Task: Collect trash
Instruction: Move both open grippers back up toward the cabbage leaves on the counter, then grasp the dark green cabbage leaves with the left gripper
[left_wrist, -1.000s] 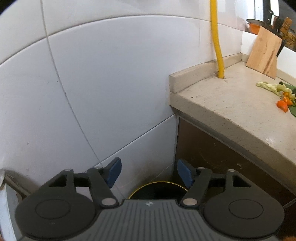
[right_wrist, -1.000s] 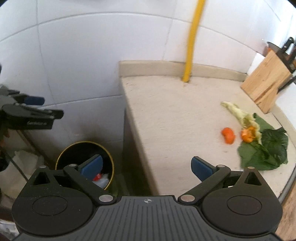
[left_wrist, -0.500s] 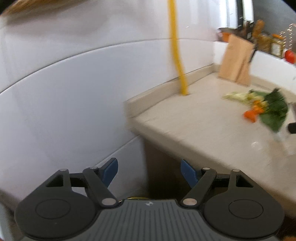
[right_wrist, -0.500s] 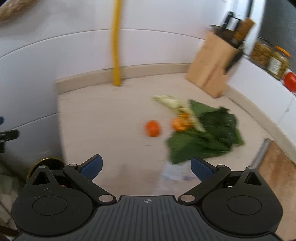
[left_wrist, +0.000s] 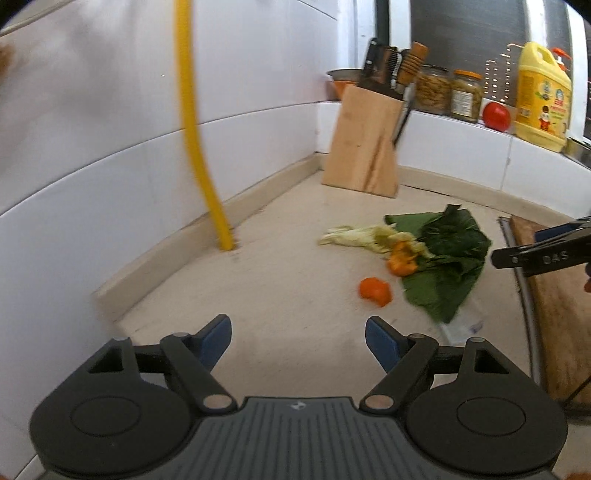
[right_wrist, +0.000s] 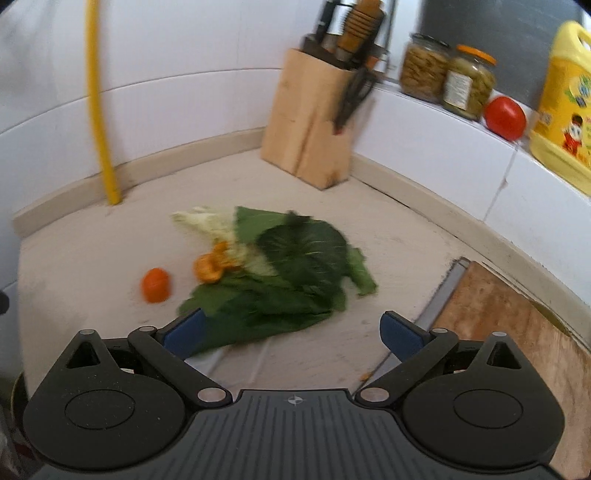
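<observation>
Knife block (left_wrist: 364, 144), jars (right_wrist: 447, 75), tomato (right_wrist: 505, 117)

Dark green leaves (right_wrist: 295, 266), orange peel (right_wrist: 156, 284), yellow pipe (left_wrist: 195, 147), red tomato (right_wrist: 505, 117).

You face a beige stone countertop (right_wrist: 74, 266). On it lie dark green leaves (right_wrist: 295, 273), a pale leafy stalk (right_wrist: 210, 221), an orange peel (right_wrist: 210, 266) and an orange piece (right_wrist: 157, 285) to their left. A knife block (right_wrist: 310, 122) stands at the far corner; a wooden board (right_wrist: 509, 325) lies near right.

orange scraps (right_wrist: 156, 284): 2 | jars (right_wrist: 421, 68): 2 | tomato (right_wrist: 505, 117): 1 | knife block (right_wrist: 312, 118): 1
</observation>
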